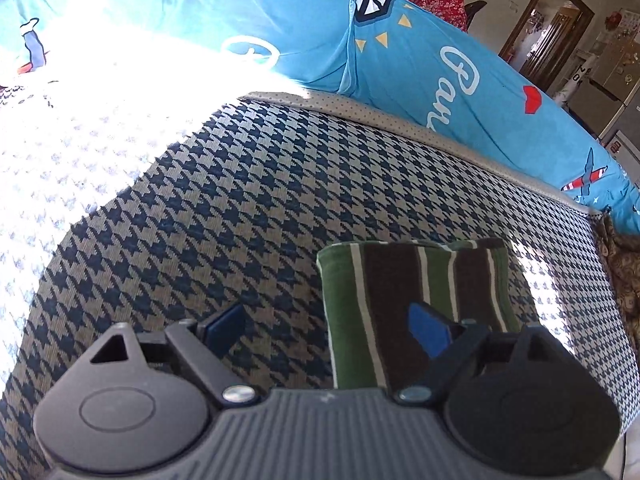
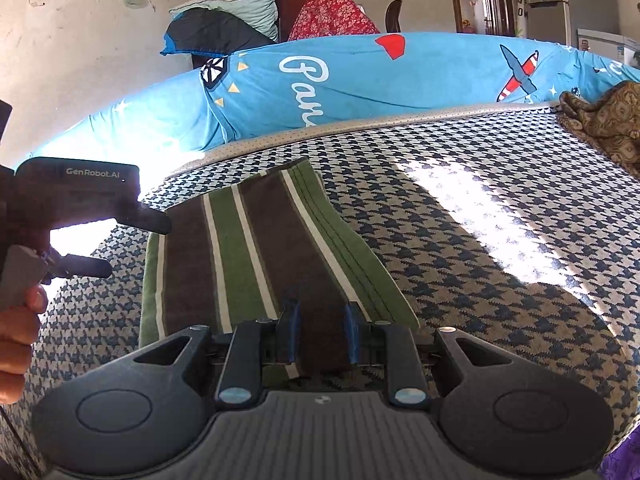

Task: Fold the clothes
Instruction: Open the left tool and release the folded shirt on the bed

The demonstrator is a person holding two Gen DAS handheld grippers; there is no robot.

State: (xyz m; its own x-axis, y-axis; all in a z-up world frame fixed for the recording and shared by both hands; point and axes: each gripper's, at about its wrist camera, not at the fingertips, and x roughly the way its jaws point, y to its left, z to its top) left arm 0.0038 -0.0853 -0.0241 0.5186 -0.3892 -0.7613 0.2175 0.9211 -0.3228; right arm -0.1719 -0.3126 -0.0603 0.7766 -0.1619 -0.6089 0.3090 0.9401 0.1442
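A houndstooth bed cover (image 2: 460, 248), partly sunlit, carries a folded striped green-and-brown cloth (image 2: 256, 252) before a blue printed quilt (image 2: 360, 80). The left gripper (image 1: 326, 326) has fingers spread wide, empty. The right gripper (image 2: 320, 330) hangs over the cloth's near edge, fingers narrowly apart.

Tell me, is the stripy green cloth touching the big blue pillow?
Apart. The right wrist view shows checked bed cover between the striped cloth and the blue pillow.

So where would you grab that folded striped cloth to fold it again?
Take the striped cloth by its near short edge, coming from the right gripper side. It lies flat and long on the houndstooth cover, stripes running away, so that edge lifts over cleanly.
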